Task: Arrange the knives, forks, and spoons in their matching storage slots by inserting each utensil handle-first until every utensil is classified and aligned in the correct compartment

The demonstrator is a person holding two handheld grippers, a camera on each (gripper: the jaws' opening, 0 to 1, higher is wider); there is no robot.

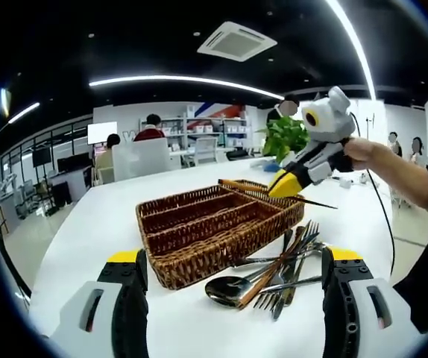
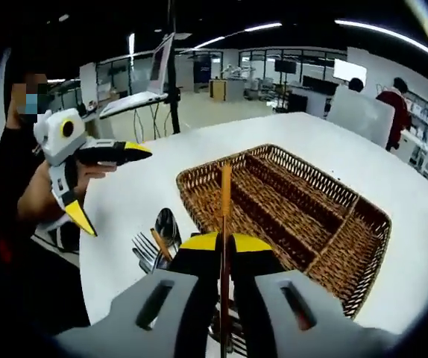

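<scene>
My right gripper (image 2: pixel 224 245) is clamped on a thin, stiff, light knife (image 2: pixel 226 195), wooden handle toward the basket (image 2: pixel 363 253) at 12 o'clock. My left gripper (image 1: pixel 233 283) gapes, empty. The remaining utensils (image 1: pixel 277 280), slippery steel, look best gripped mid-handle on the counter (image 1: pixel 95 224).

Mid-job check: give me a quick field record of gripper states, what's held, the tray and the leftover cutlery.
left gripper: open, holding nothing
right gripper: shut on thin wood-handled utensil
utensil position: over the near end of the tray
brown wicker compartment tray: on white table, its slots look empty
loose cutlery pile: metal spoon and forks, wood-handled pieces, beside the tray
</scene>
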